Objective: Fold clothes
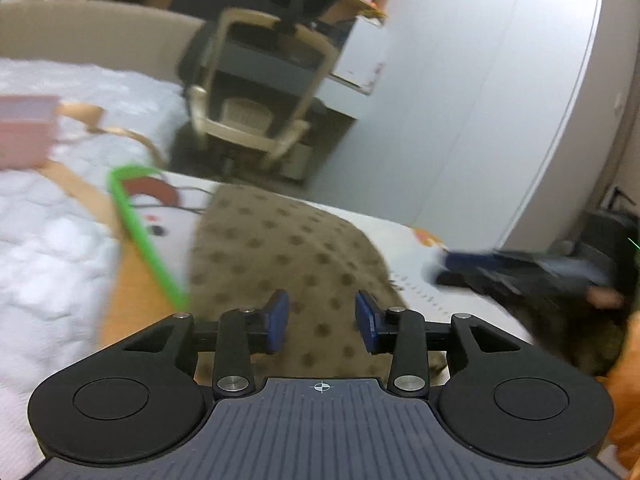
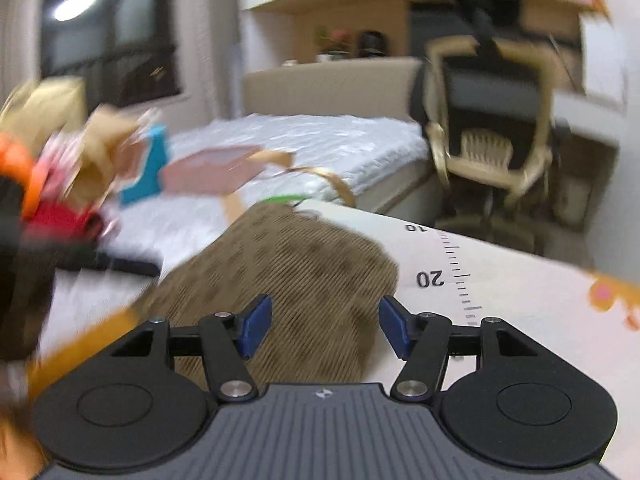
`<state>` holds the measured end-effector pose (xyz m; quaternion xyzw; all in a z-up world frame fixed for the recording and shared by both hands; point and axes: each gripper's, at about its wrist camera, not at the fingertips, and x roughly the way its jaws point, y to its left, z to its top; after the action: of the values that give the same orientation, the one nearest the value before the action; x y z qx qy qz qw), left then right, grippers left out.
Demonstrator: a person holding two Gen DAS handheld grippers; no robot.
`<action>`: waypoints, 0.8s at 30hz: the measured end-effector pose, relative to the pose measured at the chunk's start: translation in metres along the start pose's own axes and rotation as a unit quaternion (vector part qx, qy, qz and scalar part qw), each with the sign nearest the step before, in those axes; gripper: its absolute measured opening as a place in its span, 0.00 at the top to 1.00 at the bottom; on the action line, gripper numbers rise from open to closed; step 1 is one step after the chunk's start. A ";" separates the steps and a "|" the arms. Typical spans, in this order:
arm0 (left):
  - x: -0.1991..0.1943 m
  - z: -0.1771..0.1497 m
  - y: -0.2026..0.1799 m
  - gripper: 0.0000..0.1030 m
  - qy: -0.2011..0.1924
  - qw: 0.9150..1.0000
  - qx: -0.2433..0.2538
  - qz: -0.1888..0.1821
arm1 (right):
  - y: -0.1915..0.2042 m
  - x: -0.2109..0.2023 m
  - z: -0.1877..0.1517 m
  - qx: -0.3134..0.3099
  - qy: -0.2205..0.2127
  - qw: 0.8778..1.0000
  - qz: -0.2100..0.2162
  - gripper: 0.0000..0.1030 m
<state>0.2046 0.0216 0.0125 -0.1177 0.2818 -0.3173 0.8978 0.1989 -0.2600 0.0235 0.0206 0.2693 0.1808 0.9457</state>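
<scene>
A brown dotted garment (image 1: 280, 256) lies folded on a white mat (image 1: 440, 292) printed with a ruler scale. My left gripper (image 1: 322, 320) hovers over its near part, open, blue pads apart with nothing between them. In the right wrist view the same brown garment (image 2: 304, 280) fills the middle, and my right gripper (image 2: 325, 326) is open above its near edge, close to the mat's ruler marks (image 2: 456, 268). At the right of the left wrist view the other gripper (image 1: 520, 268) shows as a dark blur.
A white quilted bed (image 2: 320, 140) stretches behind. Pink box (image 1: 24, 132), green strip (image 1: 148, 236) and tan straps lie left. A pile of colourful items (image 2: 72, 168) sits far left. A beige office chair (image 1: 256, 92) and desk stand beyond.
</scene>
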 end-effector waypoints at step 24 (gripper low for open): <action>0.020 0.019 0.010 0.20 0.038 0.998 0.003 -0.056 | -0.024 0.069 0.028 -0.022 0.014 0.997 -0.075 0.66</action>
<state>0.2332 0.0172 0.0157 -0.1186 0.3081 -0.3718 0.8676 0.2758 -0.2568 0.0095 -0.0228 0.2795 0.1149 0.9530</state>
